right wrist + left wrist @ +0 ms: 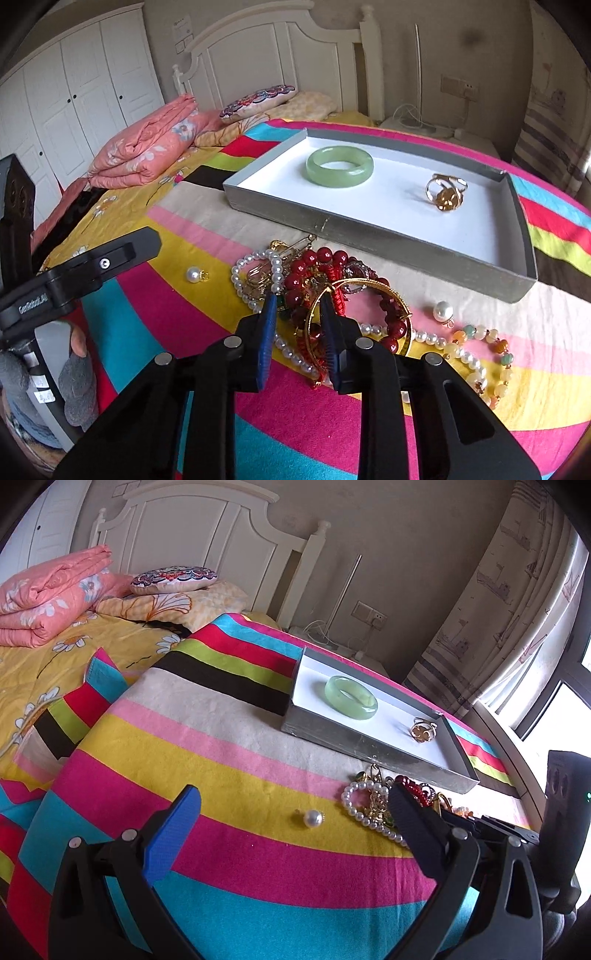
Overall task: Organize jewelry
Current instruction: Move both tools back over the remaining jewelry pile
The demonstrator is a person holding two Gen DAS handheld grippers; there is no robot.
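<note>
A grey tray (369, 230) (369, 747) with a white floor holds a green jade bangle (340, 170) (351, 698) and a gold ring (445, 194) (424, 730). In front of it lies a tangled pile of jewelry (325, 280) (373, 801): a pearl string, red beads, a gold bangle, a safety pin. My right gripper (297, 308) hangs over the pile, its jaws narrowly apart with pile pieces between them; whether it grips anything is unclear. My left gripper (295, 805) is open wide around a single pearl pendant (312, 818) (195, 275).
The jewelry lies on a striped cloth (229, 768) over a table beside a bed (55, 653). Another pearl pendant (443, 312) and a pastel bead bracelet (491, 354) lie right of the pile. A curtain (509, 602) and a window are at the right.
</note>
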